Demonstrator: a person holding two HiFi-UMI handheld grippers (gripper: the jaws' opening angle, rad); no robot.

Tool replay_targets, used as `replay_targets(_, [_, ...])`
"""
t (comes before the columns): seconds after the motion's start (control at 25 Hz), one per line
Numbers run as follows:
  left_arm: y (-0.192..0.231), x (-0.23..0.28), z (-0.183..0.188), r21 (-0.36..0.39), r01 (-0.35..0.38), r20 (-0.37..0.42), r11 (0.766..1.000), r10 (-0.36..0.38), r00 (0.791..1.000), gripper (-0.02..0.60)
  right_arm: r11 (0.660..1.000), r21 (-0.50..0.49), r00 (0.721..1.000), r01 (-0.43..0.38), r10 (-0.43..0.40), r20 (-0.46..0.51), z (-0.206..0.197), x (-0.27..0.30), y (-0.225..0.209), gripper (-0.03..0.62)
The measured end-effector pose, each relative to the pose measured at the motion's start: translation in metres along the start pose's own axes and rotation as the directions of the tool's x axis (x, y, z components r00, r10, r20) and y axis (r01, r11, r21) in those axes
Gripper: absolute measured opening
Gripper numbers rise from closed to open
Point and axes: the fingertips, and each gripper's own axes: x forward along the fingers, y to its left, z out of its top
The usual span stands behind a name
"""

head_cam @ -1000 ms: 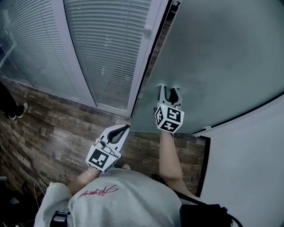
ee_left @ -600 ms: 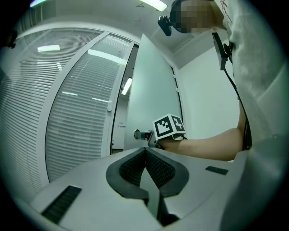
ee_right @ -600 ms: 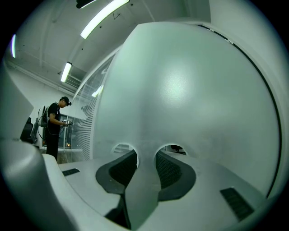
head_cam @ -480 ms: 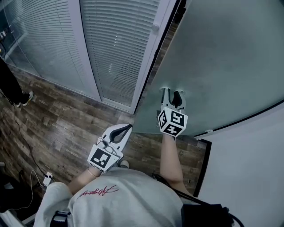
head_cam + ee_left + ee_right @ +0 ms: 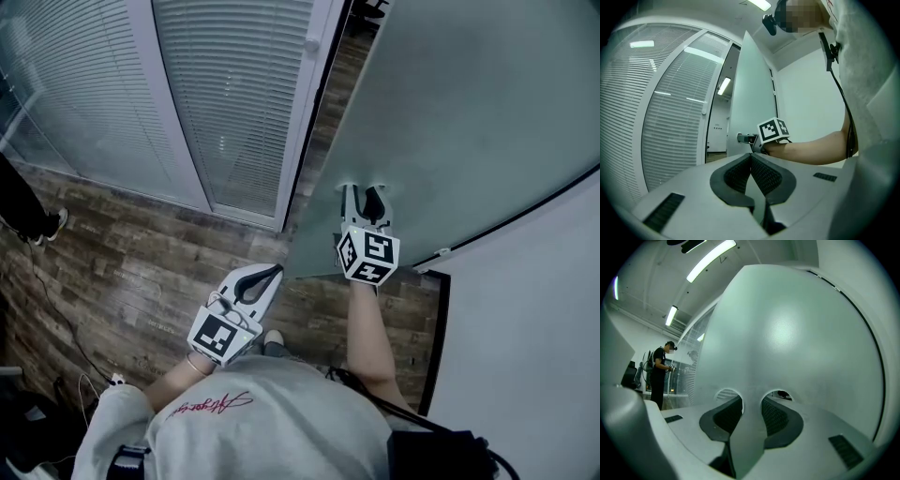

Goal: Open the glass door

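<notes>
Your right gripper [image 5: 362, 191] is spread open with both tips pressed against the frosted glass door [image 5: 469, 112], which fills the upper right of the frame. The strip of wood floor [image 5: 141, 253] showing between the door's left edge and the white frame [image 5: 314, 94] is wider than a second ago. Your left gripper [image 5: 272, 272] hangs clenched on nothing at lower centre, just clear of the door's bottom corner, and the red script [image 5: 208, 405] on your shirt is too small to read.

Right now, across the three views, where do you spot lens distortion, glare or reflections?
Left gripper view: strong fisheye, dark corners, blinds bowed, light streaks reflected over them. Right gripper view: the frosted glass door bulges, ceiling strip lights glare. Head view: dim, even light, no hard shadows.
</notes>
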Motion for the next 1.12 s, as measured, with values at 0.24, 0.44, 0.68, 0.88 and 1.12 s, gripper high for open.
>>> replay_targets(0.24, [-0.021,-0.012,-0.002,-0.007,0.066,-0.013,0.998,-0.066,0.998,0.012,1.000,0.004,1.000,-0.019,0.019,0.000,0.002,-0.029,0.003,0.140])
replay_targets(0.44, [-0.039,-0.019,-0.008,-0.034,0.100,-0.023,0.994,-0.101,0.995,0.012,0.999,0.003,0.999,-0.044,0.044,-0.012,0.002,-0.049,0.005,0.138])
replay_targets(0.68, [-0.060,-0.024,-0.007,-0.018,0.134,-0.022,0.991,-0.134,0.991,0.012,0.998,-0.004,0.998,-0.065,0.065,-0.018,0.002,-0.073,0.004,0.140])
replay_targets(0.88, [-0.082,-0.025,-0.004,0.009,0.119,-0.010,0.993,-0.119,0.993,0.012,0.996,-0.003,0.996,-0.086,0.086,-0.016,0.001,-0.095,0.005,0.140])
replay_targets(1.12, [-0.107,-0.018,0.000,0.016,0.045,0.015,0.999,-0.046,0.999,0.012,0.992,0.007,0.992,-0.128,0.128,-0.007,0.001,-0.115,0.003,0.140])
